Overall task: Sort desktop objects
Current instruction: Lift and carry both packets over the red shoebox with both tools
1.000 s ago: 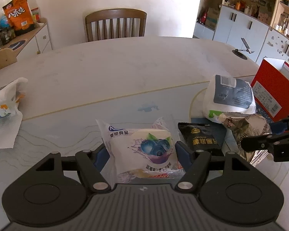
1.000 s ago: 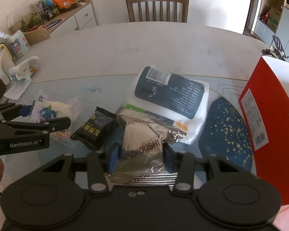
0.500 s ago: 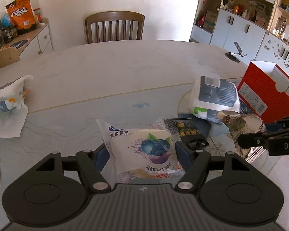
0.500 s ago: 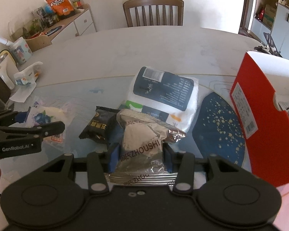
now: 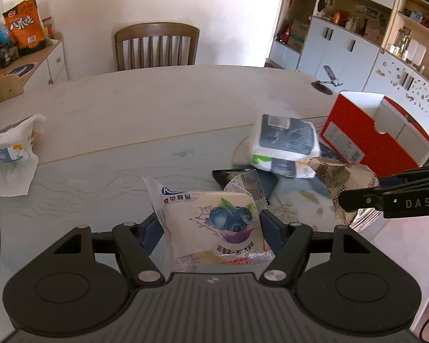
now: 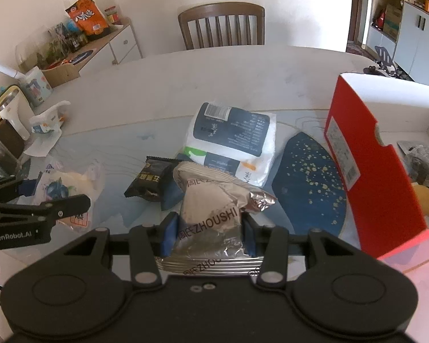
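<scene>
The silver packet (image 6: 211,214) is clamped in the right tongs (image 6: 208,228), just left of the red box (image 6: 371,165). The blueberry bun (image 5: 214,223) is clamped in the left tongs (image 5: 211,228), farther left of the box. Both look lifted, not yet dropped in. The box already holds a few items. The black packet (image 6: 151,181) and the white bag (image 6: 231,140) lie on the worktop (image 6: 214,74) beside the box, unsorted.
</scene>
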Demonstrator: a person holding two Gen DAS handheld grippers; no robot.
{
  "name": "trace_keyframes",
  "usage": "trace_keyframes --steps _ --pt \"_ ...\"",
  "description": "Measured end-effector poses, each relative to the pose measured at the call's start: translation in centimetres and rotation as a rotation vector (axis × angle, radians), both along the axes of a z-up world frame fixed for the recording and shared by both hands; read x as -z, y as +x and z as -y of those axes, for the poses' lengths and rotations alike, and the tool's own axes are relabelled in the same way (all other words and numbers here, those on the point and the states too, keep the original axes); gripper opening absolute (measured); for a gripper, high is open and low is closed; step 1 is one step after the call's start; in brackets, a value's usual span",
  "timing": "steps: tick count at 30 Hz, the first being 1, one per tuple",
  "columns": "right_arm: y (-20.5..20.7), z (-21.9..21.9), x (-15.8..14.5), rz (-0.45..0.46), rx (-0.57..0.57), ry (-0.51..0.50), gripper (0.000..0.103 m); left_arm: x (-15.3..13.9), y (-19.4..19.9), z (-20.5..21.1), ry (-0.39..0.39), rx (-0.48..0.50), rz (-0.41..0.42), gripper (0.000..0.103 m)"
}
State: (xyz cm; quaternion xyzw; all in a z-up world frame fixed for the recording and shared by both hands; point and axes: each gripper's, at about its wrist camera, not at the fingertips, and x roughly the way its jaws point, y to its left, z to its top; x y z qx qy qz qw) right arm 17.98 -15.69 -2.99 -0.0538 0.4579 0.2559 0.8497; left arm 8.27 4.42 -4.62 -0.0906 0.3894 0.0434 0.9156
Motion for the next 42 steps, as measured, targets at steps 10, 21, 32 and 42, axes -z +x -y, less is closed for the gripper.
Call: trace_keyframes --steps 10,21,32,42 --pt "-1.0 2.7 -2.5 0.033 0.007 0.027 0.045 -2.5 0.1 2.6 -0.008 0.06 0.04 0.071" --pt "-0.3 7.0 -5.4 0.082 0.026 0.024 0.045 -4.6 1.6 5.7 -0.031 0.108 0.065 0.071" --pt "1.9 11.5 -6.8 0.098 0.07 0.034 0.045 -5.7 3.8 9.0 -0.034 0.142 0.078 0.071" --pt "4.6 14.8 -6.7 0.099 0.081 0.043 0.045 -6.0 7.2 12.6 -0.022 0.174 0.079 0.071"
